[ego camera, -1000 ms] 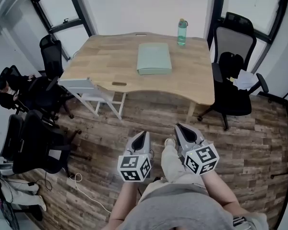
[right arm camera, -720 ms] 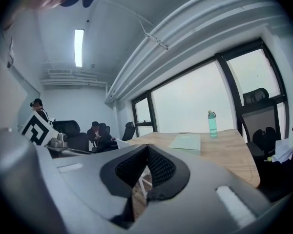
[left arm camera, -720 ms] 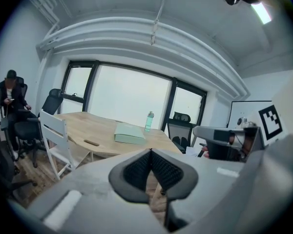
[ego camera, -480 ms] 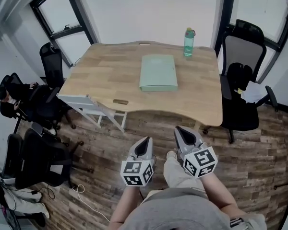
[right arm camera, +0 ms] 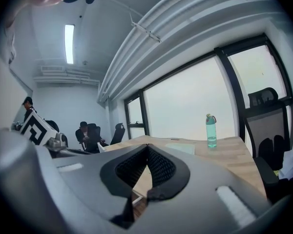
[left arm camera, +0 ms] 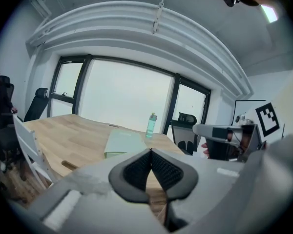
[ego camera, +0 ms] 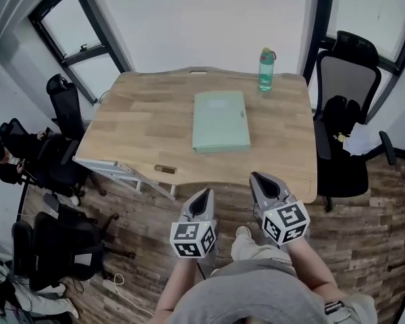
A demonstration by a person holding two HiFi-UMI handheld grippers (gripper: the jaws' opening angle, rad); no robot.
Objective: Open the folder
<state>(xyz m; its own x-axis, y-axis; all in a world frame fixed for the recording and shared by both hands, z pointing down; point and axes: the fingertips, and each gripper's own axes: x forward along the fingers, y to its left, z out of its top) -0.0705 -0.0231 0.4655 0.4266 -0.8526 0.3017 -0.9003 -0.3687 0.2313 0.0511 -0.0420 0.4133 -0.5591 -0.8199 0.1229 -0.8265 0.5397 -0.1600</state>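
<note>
Currently, the green folder (ego camera: 221,121) lies closed and flat on the wooden table (ego camera: 142,120), right of centre. A teal bottle (ego camera: 266,69) stands upright beyond it near the far edge, apart from the folder. The left gripper (ego camera: 202,196) and right gripper (ego camera: 259,179) hover side by side at the table's near edge, each with its jaws pressed together on nothing. Only tabletop separates them from the folder. A black office chair (ego camera: 347,79) stands at the table's right side, and a white chair (ego camera: 118,171) at its near left corner.
</note>
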